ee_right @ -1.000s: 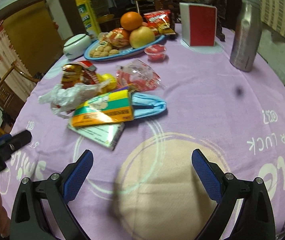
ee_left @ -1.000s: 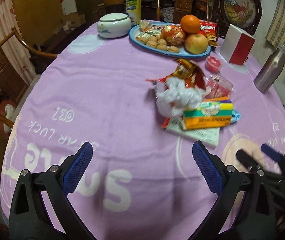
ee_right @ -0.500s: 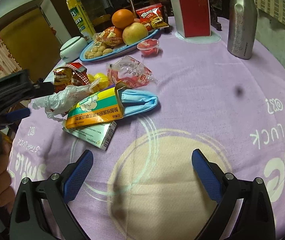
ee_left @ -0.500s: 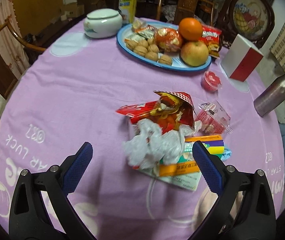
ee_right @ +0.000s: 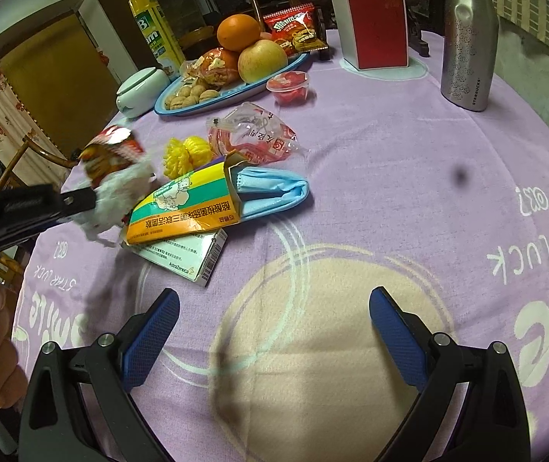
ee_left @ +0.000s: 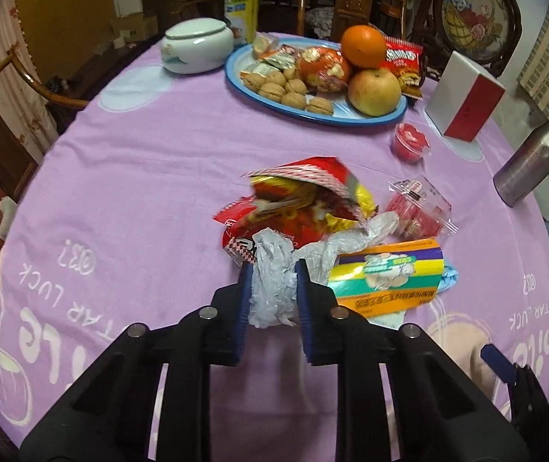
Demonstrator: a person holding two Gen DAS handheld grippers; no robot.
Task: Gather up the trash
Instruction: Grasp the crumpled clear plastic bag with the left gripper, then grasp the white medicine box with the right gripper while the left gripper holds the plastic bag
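A heap of trash lies mid-table: a crumpled white plastic bag (ee_left: 274,269), a red and yellow snack bag (ee_left: 305,200), a yellow and orange box (ee_left: 386,277), a clear red wrapper (ee_left: 416,211) and a blue face mask (ee_right: 274,192). My left gripper (ee_left: 272,288) is shut on the white plastic bag, which bulges between its blue pads. In the right wrist view the bag (ee_right: 116,200) hangs from the left gripper's tip at the left. My right gripper (ee_right: 274,327) is open and empty over the cloth, nearer than the heap.
A blue plate (ee_left: 397,109) of fruit, walnuts and snacks stands at the back, with a white lidded jar (ee_left: 197,44), a red jelly cup (ee_left: 409,142), a white and red box (ee_left: 466,102) and a steel bottle (ee_right: 470,34). A white medicine box (ee_right: 189,254) lies under the yellow box.
My left gripper has moved forward to the heap and shut on the white plastic bag. The right gripper has moved slightly closer and stays open.
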